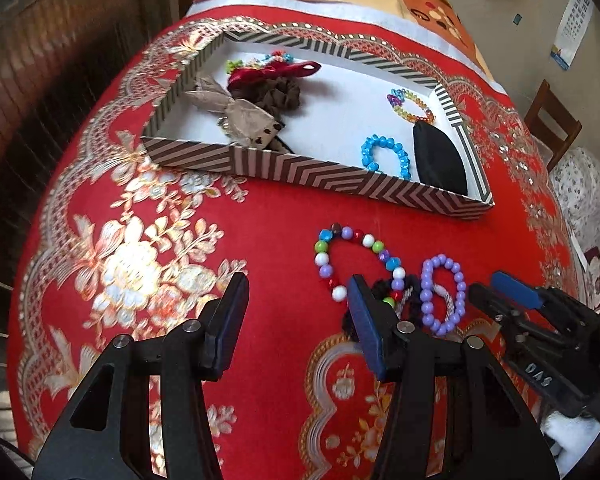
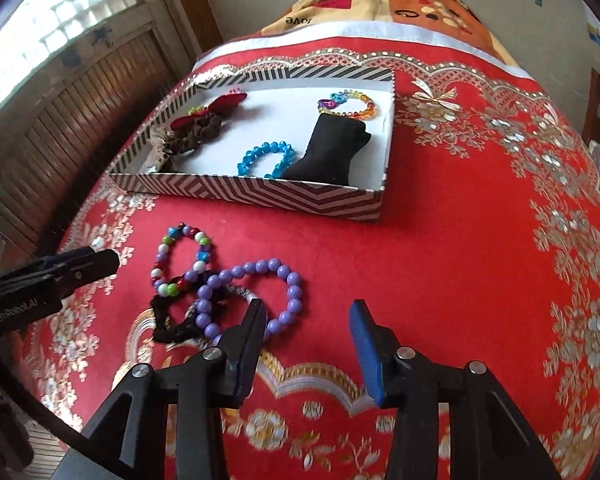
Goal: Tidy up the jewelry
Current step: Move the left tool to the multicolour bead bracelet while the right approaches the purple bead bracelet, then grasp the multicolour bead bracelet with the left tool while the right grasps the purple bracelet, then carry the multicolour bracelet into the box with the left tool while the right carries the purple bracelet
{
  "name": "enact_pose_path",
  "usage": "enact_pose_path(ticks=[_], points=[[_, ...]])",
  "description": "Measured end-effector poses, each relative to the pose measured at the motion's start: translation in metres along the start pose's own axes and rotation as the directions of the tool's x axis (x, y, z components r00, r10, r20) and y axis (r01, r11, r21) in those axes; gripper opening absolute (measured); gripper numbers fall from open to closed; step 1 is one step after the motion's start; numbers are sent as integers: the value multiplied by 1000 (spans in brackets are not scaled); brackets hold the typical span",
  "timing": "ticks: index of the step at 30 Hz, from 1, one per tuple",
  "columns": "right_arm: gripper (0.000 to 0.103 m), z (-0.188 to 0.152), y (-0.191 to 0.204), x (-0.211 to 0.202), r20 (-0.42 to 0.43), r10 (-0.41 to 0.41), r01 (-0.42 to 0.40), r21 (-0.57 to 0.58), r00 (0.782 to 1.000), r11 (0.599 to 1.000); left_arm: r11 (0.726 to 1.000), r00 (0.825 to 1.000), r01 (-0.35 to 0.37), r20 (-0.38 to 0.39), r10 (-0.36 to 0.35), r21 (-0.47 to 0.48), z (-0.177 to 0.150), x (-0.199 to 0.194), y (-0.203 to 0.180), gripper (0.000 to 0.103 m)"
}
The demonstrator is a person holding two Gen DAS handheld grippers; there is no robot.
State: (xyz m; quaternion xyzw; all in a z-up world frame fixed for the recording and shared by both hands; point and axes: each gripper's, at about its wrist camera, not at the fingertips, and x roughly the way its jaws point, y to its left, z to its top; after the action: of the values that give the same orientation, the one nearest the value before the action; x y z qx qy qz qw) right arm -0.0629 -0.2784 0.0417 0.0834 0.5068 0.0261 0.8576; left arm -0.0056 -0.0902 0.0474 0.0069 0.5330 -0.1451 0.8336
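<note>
Both grippers hang over the near part of a red cloth (image 2: 440,240) with gold flowers, and each has its fingers apart with nothing between them: the left gripper (image 1: 298,308) beside the loose pile, the right gripper (image 2: 308,322) just right of it. The pile lies in front of the striped box (image 2: 260,196) (toward the cloth's near edge): a multicolour bead bracelet (image 2: 180,258), a purple bead bracelet (image 2: 256,296) overlapping it, and a black scrunchie (image 2: 172,320) partly under both. Inside the box, a blue bead bracelet (image 2: 266,158) lies against the near wall, a black pouch (image 2: 328,152) at the near right corner, a rainbow bead bracelet (image 2: 348,106) by the far right corner, and dark red and brown hair pieces (image 2: 200,122) along the left wall.
</note>
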Motion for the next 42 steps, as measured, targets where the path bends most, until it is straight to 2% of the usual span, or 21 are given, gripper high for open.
enact_pose_path(ticks=[8, 12, 13, 14, 15, 16, 19, 23, 27, 32, 33, 36, 37, 41, 42], points=[[28, 4, 8, 21, -18, -26, 25, -43, 1000, 999, 997, 998, -3, -59, 7, 73, 13, 33, -11, 51], [15, 6, 9, 23, -3, -45, 45, -78, 999, 996, 996, 996, 17, -88, -9, 88, 15, 45, -14, 50], [11, 7, 8, 24, 2, -44, 44, -80, 999, 996, 996, 997, 14, -71, -8, 91, 15, 44, -14, 41], [10, 7, 8, 24, 5, -42, 42, -79, 999, 996, 995, 998, 7, -68, 0, 97, 16, 46, -15, 36], [9, 8, 6, 25, 7, -36, 37, -74, 999, 997, 993, 998, -14, -58, 21, 113, 18, 46, -17, 19], [9, 9, 6, 25, 6, -34, 34, -70, 999, 997, 993, 998, -20, -56, 27, 118, 19, 46, -17, 11], [9, 11, 4, 19, 17, -7, 8, -44, 1000, 999, 996, 996, 42, -84, -35, 83, 22, 44, -11, 7], [9, 18, 3, -2, 60, 32, -31, -21, 998, 999, 996, 997, 71, -45, -69, 47, 27, 23, -2, 5], [9, 23, 6, -26, 106, 48, -46, -27, 993, 999, 996, 997, 76, -3, -76, 52, 30, 5, 1, 5], [9, 28, 7, -49, 153, 61, -58, -26, 986, 998, 996, 995, 93, -47, -92, 17, 28, 10, 6, 6], [9, 28, 8, -52, 160, 62, -59, -26, 985, 998, 996, 994, 93, -56, -92, 17, 26, 13, 5, 10], [9, 27, 6, -60, 169, 66, -63, -23, 983, 998, 996, 993, 83, -83, -81, 18, 21, 25, -2, 36], [9, 27, 6, -62, 170, 65, -62, -24, 983, 998, 997, 993, 81, -88, -80, 13, 20, 28, -3, 37], [9, 25, 5, -71, 176, 66, -63, -18, 982, 998, 999, 994, 45, -97, -42, 29, 17, 43, -13, 35], [9, 24, 5, -73, 178, 65, -63, -19, 982, 998, 998, 996, 40, -83, -37, 40, 16, 42, -15, 17]])
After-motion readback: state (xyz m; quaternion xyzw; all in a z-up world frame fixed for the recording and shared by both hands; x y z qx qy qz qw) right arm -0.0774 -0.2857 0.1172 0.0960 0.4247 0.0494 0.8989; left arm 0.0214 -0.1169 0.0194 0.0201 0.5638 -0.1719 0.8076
